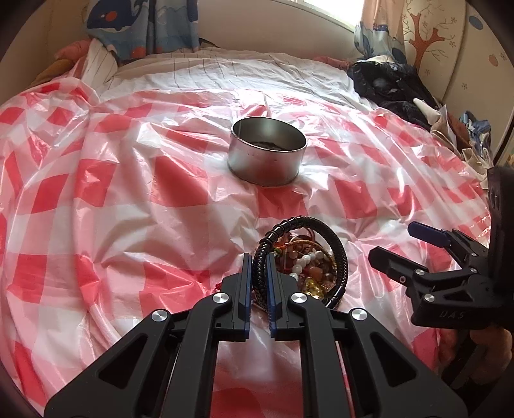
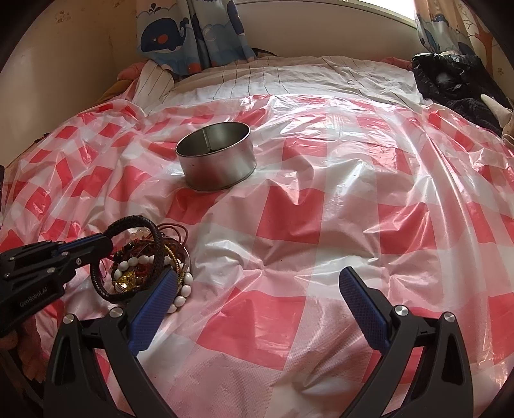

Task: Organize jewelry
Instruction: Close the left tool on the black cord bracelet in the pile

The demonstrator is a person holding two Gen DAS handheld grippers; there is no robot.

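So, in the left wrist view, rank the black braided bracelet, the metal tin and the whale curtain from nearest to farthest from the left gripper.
1. black braided bracelet: pinched between the left gripper fingers.
2. metal tin: straight ahead, mid-bed.
3. whale curtain: far wall, upper left.

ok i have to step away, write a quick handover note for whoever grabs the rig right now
Left hand-held gripper: shut on the black braided bracelet, at the jewelry pile.
Right hand-held gripper: open, holding nothing, low over the checkered plastic sheet just right of the pile.
Metal tin: upright farther back on the sheet, apart from the pile; something dark lies at its bottom, not identifiable.
Done: bracelet gripped.
Left: probably carry the bracelet to the tin, then sort the bead bracelets and cords left in the pile.
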